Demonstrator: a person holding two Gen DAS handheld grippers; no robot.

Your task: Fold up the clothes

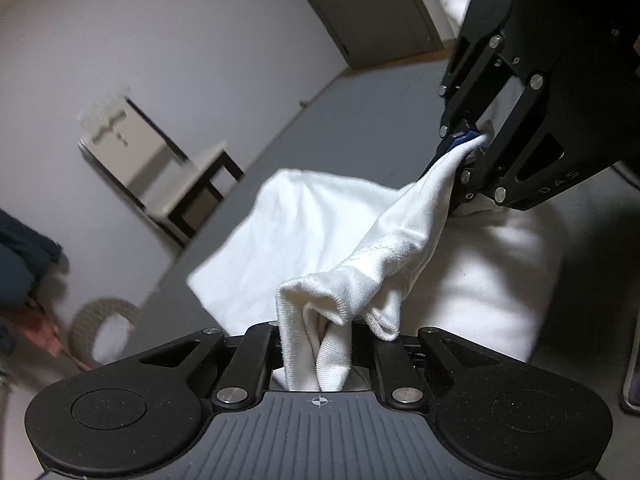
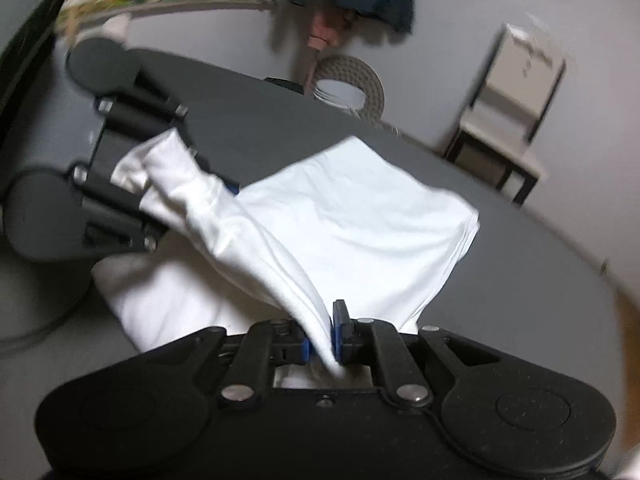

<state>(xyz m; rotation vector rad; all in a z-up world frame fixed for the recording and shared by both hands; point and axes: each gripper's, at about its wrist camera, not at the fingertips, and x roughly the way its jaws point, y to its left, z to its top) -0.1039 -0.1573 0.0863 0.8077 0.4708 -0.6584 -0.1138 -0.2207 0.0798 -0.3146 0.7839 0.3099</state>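
**My two grippers**

My left gripper (image 1: pixel 316 356) is matte black: ribbed grey top plate with a small crosshair mark, round end discs, silver pivot screws. My right gripper (image 2: pixel 324 344) matches it, with blue fingertip pads (image 2: pixel 340 328), a thin black cable and faint "DAS" lettering.

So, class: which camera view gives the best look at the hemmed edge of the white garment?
The left wrist view. The white garment has its ribbed, stitched hem sharp and close, bunched in the left gripper. The right wrist view is motion-blurred: the same end shows only as a soft white bunch, stitching unreadable.
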